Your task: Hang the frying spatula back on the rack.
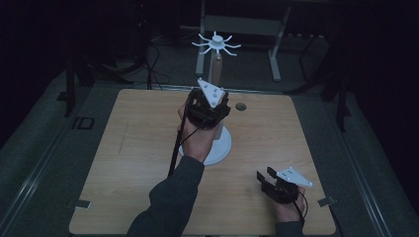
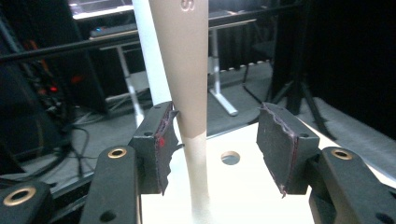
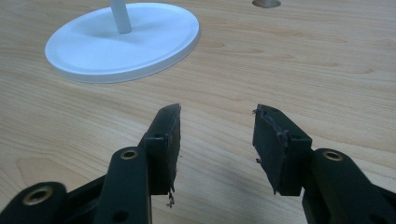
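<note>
A white stand rises from a round base (image 1: pixel 223 148) on the wooden table, with a spoked top (image 1: pixel 216 43). A long tan tapered piece (image 1: pixel 216 66) hangs upright beside its pole. My left gripper (image 1: pixel 213 98) is held up at that piece. In the left gripper view the tan piece (image 2: pixel 191 70) stands between the jaws of my left gripper (image 2: pixel 217 135), close against the left pad (image 2: pixel 161 140) and well clear of the right one, so the gripper is open. My right gripper (image 1: pixel 265 174) rests low near the table's front right, open with nothing between its jaws (image 3: pixel 217 130).
The stand's white base (image 3: pixel 123 39) lies ahead of the right gripper. A small round hole (image 1: pixel 240 106) sits in the tabletop behind the stand. Dark floor, cables and a desk frame (image 1: pixel 242 24) lie beyond the table's far edge.
</note>
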The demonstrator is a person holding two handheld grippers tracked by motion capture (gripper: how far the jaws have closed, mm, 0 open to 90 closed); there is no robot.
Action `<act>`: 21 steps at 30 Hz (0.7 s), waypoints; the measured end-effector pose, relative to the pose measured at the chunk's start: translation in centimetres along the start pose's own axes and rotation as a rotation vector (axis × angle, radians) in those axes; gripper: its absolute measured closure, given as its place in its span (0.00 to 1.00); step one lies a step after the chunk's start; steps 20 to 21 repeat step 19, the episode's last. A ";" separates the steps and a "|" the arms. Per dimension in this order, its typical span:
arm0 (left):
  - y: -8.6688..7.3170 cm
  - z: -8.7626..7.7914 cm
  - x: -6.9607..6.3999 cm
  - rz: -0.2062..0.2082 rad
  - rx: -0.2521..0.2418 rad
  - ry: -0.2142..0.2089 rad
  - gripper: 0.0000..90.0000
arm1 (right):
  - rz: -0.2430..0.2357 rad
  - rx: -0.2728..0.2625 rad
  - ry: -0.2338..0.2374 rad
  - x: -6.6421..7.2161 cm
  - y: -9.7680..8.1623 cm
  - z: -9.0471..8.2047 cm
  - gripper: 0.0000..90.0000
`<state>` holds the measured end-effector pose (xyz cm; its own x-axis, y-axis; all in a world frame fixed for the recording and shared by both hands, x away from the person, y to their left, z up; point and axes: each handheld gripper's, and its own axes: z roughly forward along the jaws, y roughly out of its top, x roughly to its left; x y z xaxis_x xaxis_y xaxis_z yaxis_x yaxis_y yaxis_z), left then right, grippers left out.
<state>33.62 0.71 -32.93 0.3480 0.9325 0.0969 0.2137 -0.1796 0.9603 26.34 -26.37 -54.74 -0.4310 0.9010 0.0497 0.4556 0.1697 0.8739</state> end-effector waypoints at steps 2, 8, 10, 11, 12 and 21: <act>0.0 -0.2 0.2 -0.008 -0.004 -0.010 0.52 | 0.001 0.000 0.000 0.0 0.0 0.0 0.57; 0.1 -1.0 0.9 -0.035 -0.007 -0.049 0.51 | 0.002 0.000 -0.002 -0.1 0.0 0.0 0.56; -0.1 -1.3 1.2 -0.044 -0.005 -0.074 0.50 | 0.003 0.000 -0.003 -0.1 0.0 0.0 0.56; -0.2 -1.3 1.4 -0.052 -0.009 -0.090 0.50 | 0.004 0.000 -0.003 -0.2 0.0 0.0 0.56; -0.4 -1.4 1.6 -0.052 -0.012 -0.103 0.50 | 0.004 0.001 -0.006 -0.3 0.0 0.0 0.56; -2.9 -2.4 3.9 -0.072 0.015 -0.199 0.50 | -0.003 0.006 -0.049 -1.2 0.1 -0.4 0.55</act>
